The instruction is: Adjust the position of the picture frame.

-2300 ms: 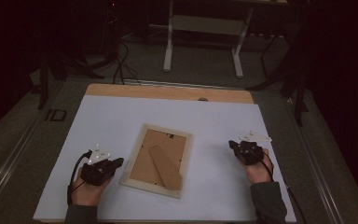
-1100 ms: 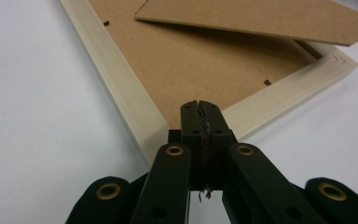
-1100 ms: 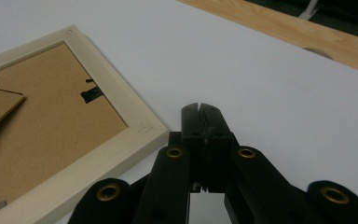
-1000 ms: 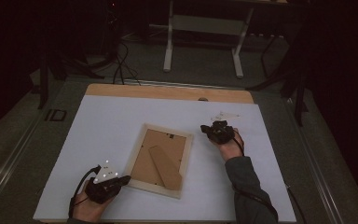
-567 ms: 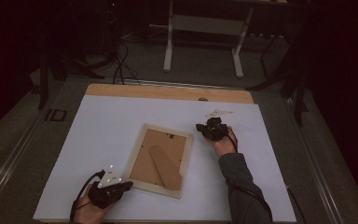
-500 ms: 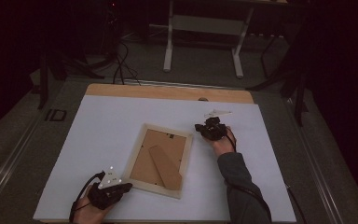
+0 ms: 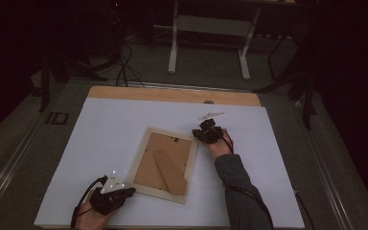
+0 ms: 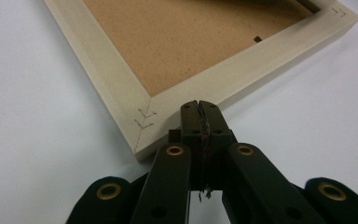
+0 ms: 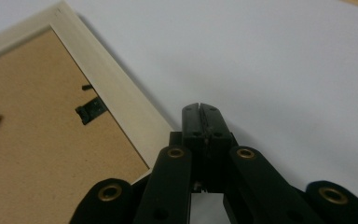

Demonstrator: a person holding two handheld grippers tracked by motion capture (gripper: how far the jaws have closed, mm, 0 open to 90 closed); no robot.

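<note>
1. A pale wooden picture frame point(image 7: 165, 163) lay face down near the middle of the white table point(image 7: 105, 139), its brown backing board point(image 7: 160, 160) facing up and a stand flap point(image 7: 167, 165) lying slantwise across it.
2. We held the left gripper point(image 7: 127, 192) at the frame's near left corner, its jaws pressed together with nothing between them; in the left gripper view the tips point(image 8: 200, 107) sat right against the frame's point(image 8: 121, 88) outer edge.
3. We held the right gripper point(image 7: 197, 135) at the frame's far right corner, jaws likewise closed on nothing; in the right gripper view its tips point(image 9: 200, 109) sat just beside the frame's point(image 9: 112, 88) edge, near a small black clip point(image 9: 91, 111).
4. A strip of bare wood point(image 7: 172, 94) ran along the table's far edge.
</note>
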